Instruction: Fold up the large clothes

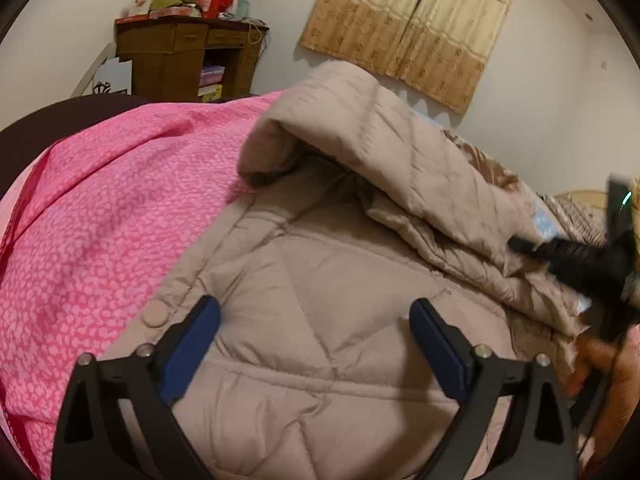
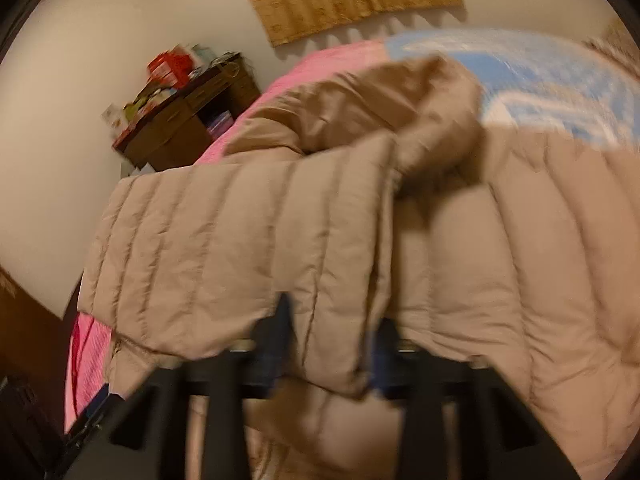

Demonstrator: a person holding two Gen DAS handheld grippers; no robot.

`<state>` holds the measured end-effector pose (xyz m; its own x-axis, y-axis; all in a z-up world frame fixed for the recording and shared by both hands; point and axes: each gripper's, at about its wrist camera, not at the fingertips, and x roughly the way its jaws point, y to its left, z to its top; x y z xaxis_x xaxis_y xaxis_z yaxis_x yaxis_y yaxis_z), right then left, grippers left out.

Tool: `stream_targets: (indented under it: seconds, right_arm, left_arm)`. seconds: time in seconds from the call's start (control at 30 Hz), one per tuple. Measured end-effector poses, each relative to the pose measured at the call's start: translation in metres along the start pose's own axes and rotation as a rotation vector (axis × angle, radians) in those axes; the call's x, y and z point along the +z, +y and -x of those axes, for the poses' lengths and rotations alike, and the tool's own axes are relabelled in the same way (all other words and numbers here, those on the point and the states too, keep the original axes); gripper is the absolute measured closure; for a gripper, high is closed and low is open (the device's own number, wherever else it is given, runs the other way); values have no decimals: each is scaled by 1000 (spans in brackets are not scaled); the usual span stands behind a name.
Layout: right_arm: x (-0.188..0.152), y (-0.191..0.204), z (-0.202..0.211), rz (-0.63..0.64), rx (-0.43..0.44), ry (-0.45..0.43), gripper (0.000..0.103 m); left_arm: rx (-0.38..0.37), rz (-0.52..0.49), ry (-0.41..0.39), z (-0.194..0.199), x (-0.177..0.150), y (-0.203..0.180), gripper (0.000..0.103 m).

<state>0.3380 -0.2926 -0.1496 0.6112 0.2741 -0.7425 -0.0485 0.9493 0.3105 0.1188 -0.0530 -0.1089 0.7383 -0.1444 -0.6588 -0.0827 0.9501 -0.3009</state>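
A beige quilted jacket (image 1: 320, 280) lies spread on a bed, with one padded part folded over itself at the back (image 1: 360, 128). My left gripper (image 1: 316, 320) hovers over the jacket's front, open, its blue pads (image 1: 192, 344) wide apart with nothing pinched between them. In the right wrist view, which is blurred, my right gripper (image 2: 332, 336) is shut on a folded quilted panel of the jacket (image 2: 240, 240), which fills the gap between the fingers. In the left wrist view the right gripper (image 1: 520, 245) shows at the right edge, on the jacket's fold, with a hand (image 1: 600, 368) below it.
A pink patterned bedspread (image 1: 100, 200) covers the bed to the left of the jacket. Light blue bedding (image 2: 540, 80) lies behind the jacket. A brown wooden desk (image 1: 180, 60) piled with boxes stands against the white wall. A beige curtain (image 1: 412, 20) hangs behind the bed.
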Motion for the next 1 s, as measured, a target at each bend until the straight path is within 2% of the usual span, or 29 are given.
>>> stream_targets:
  seconds: [0.13,0.23,0.3,0.4,0.43,0.5,0.57,0.6,0.63,0.67,0.73,0.77,0.93,1.0]
  right_arm:
    - [22,24,66,112,9,-133,85]
    - [28,23,111,150,-40,-200,85]
    - [29,8,132,135,-63,-213,85]
    - [17,-22,140,117,-173,-180,85]
    - [12,-39,136,83,-165,-150,85]
    - [-3,-69,127,-32,-32,-113,85]
    - [-18,-92,119,-174,87,-138,84]
    - [-21,-99,114,-240,150,-153,80]
    - [-27,-109,108,-326,239,-166,51]
    - [-31,-113,98,-401,316,-166,2]
    - [-35,-119,83,-491,406,-160,1]
    - [-33,-116,74,-499,397,-142,1]
    - [-25,-75,29,-301,214,-36,1]
    - [-24,-65,14,-258,184,-21,1]
  left_arm:
    - [-4,4,-2,0,0,0,5]
    - [-4,6,-1,1,-1,3,5]
    - [-1,4,0,2,-2,3,5]
    - [0,3,0,2,-4,4,5]
    - [1,2,0,2,-4,4,5]
    - [4,1,0,1,-5,4,5]
    - [3,1,0,0,-4,6,5]
    - [3,2,1,0,-4,6,5]
    - [4,1,0,0,-4,6,5]
    - [4,1,1,0,-4,5,4]
    - [2,-2,3,0,-5,6,3]
    - [2,-2,4,0,-5,6,3]
    - [-2,-3,5,-1,-6,7,2]
    - [-2,-2,5,-1,-6,7,1]
